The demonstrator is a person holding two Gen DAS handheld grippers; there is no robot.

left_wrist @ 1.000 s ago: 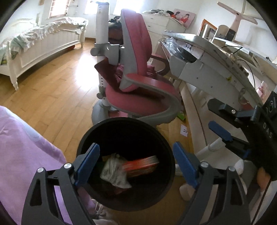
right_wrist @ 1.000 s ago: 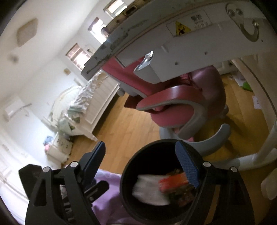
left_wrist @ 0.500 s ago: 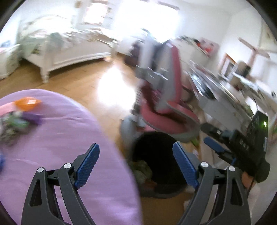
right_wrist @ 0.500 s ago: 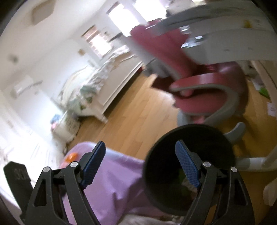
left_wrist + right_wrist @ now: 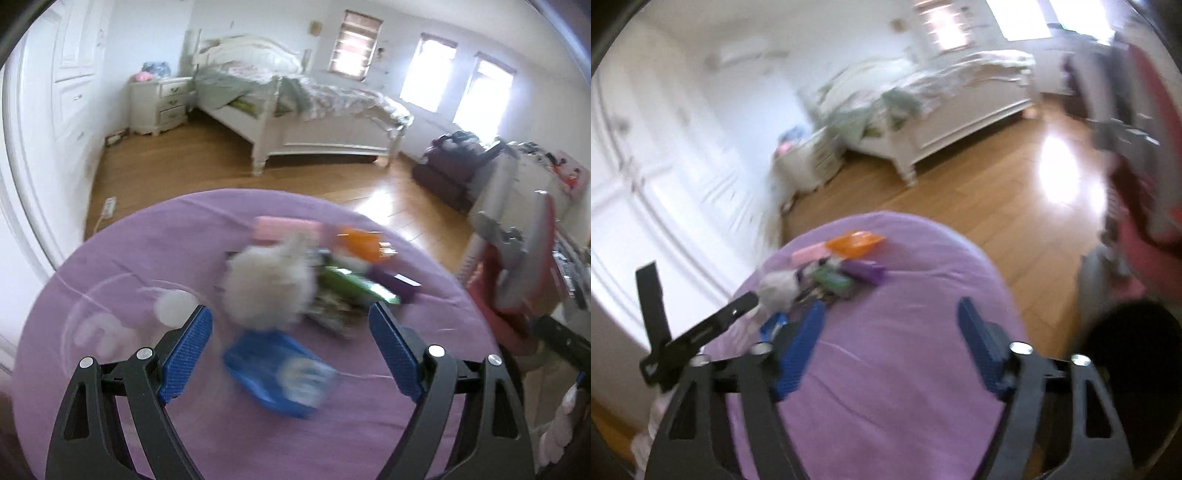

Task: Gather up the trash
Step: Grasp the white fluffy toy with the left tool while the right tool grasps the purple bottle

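A bed [image 5: 295,110] fills the upper middle of the left view, on a wood floor [image 5: 177,173]. A round table under a purple cloth [image 5: 332,443] takes up the lower half of both views. A pink chair [image 5: 517,266] stands at the right edge, and in the right view a black bin [image 5: 1137,354] sits at lower right, beside the table.

The trash lies in a blurred pile on the cloth, centre of the left view and left of centre in the right view: a white wad [image 5: 269,284], a blue packet [image 5: 273,373] below it, a green wrapper [image 5: 351,284], an orange piece [image 5: 360,243], a pink box [image 5: 284,227] and a purple item [image 5: 395,282].

The left gripper [image 5: 290,354] has its jaws spread wide over the blue packet, pads clear of it. The right gripper [image 5: 890,343] has just been closing, but its jaws are still apart with only bare cloth between them.
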